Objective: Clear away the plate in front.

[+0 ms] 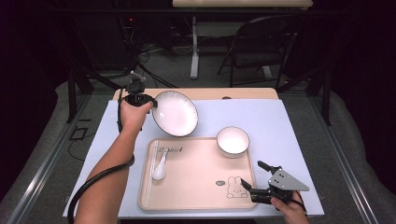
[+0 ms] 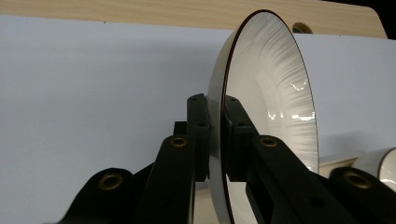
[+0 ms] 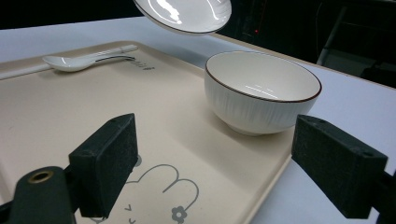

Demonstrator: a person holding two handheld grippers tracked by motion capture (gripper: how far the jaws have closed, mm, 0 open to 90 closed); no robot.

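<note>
Held tilted by its rim alone between the left gripper's point(image 1: 150, 103) pinching jaws, the plate point(image 1: 175, 113) could be slipped and dropped, while the right gripper point(image 1: 256, 178) is kept spread.

The plate point(image 2: 275, 93) and the bowl point(image 3: 261, 93) look like glossy glazed ceramic, fine ribs under the sheen. The tray point(image 3: 140, 121) appears smooth matt plastic, while the spoon point(image 3: 79, 61) shines like porcelain. The table point(image 2: 93, 84) has a matt pale cover and a wood-grain edge.
</note>
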